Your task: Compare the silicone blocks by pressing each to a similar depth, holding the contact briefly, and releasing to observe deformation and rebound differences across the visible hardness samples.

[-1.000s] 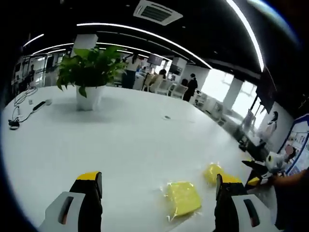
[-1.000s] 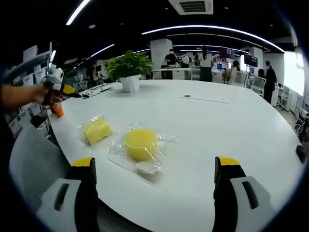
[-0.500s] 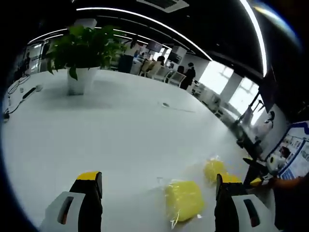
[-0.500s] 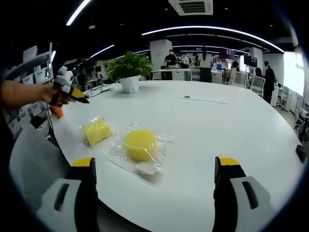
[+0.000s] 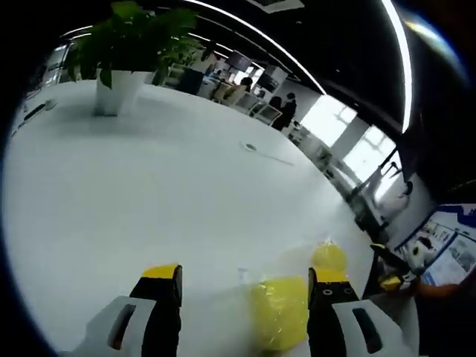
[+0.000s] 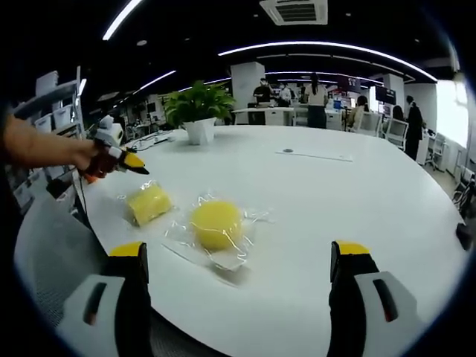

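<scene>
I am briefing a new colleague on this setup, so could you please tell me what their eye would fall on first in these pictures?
Two bright yellow samples in clear wrap on the white table: a square block toward the left of the right gripper view and a round block beside it. The left gripper reaches in above the square block, while a leafy potted plant stands further back on the table.

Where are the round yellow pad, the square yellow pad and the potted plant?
round yellow pad [image 6: 216, 224], right gripper view, centre of its top.
square yellow pad [image 6: 148, 202], right gripper view, middle of its top face.
potted plant [image 6: 198, 103], right gripper view, its leaves.
</scene>
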The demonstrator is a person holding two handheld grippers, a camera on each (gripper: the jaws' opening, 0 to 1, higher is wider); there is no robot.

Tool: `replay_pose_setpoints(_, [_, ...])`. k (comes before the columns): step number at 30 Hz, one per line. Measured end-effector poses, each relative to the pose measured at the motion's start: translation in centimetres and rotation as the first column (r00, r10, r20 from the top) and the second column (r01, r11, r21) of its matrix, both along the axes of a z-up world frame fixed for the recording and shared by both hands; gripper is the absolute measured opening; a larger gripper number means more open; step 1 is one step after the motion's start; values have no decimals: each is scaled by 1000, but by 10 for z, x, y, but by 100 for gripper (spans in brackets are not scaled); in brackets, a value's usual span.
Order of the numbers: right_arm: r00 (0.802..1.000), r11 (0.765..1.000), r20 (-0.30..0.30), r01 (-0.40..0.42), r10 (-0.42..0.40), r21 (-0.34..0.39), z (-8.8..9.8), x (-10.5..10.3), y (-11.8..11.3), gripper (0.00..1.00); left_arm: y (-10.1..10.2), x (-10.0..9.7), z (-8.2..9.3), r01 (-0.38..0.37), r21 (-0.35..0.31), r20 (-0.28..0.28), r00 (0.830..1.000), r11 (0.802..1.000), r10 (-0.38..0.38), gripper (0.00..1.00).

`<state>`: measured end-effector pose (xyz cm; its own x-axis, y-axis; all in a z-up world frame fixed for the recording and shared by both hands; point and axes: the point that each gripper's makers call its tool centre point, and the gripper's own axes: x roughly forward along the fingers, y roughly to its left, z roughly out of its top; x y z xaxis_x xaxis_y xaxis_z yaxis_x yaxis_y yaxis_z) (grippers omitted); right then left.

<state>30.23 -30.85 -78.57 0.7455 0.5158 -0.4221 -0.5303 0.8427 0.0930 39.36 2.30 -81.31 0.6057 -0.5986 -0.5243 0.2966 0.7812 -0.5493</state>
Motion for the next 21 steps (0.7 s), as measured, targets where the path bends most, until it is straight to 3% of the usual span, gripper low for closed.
replay_pose_setpoints(10, [1000,1000,0,-3,3,-3,0,0,0,96,-15,-5,-25,40,-32,-83,996,999,-43,47])
replay_pose_setpoints(14, [1000,1000,-3,-3,3,2,0,0,0,96,-17,-5,-30,32,-54,-100,994,998,-38,36])
replay_pose_setpoints(18, [1000,1000,-4,-3,3,3,-1,0,0,96,-23,-9,-29,22,-131,-146,988,991,-41,22])
replay_pose_setpoints(21, [1000,1000,-4,-2,2,3,-1,0,1,96,-25,-11,-29,20,-134,-159,986,991,-42,14])
